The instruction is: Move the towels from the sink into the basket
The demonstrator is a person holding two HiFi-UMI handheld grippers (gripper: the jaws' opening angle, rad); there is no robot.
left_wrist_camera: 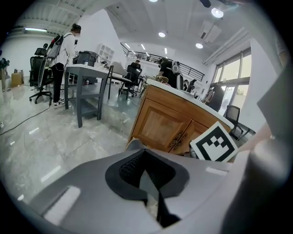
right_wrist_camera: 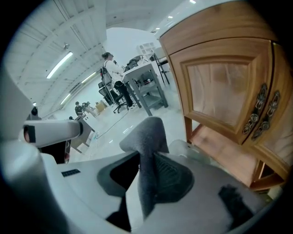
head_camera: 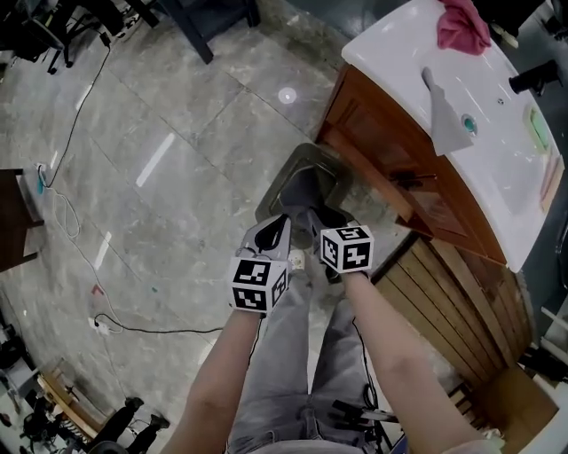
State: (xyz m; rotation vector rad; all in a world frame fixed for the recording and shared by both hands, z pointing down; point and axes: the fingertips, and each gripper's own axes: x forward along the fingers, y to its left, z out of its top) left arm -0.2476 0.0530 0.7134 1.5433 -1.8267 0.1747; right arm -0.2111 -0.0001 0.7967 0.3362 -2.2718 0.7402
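Observation:
A dark grey towel (head_camera: 306, 197) hangs between my two grippers, just over the square basket (head_camera: 312, 158) on the floor by the cabinet. My left gripper (head_camera: 275, 232) is shut on a thin fold of the towel (left_wrist_camera: 147, 179). At my right gripper (head_camera: 324, 226), a tuft of the towel (right_wrist_camera: 145, 137) stands up between jaws that are slightly apart; it leans on one pad with a dark gap on the other side. On the white sink top (head_camera: 399, 53) lie a pink towel (head_camera: 461, 25) and a pale grey towel (head_camera: 448, 120).
The wooden cabinet (head_camera: 417, 195) stands close on the right of the basket, its doors (right_wrist_camera: 219, 91) right in front of my right gripper. A black faucet (head_camera: 532, 80) sits on the sink. A cable (head_camera: 133, 328) runs over the tiled floor. Desks, chairs and people are far back.

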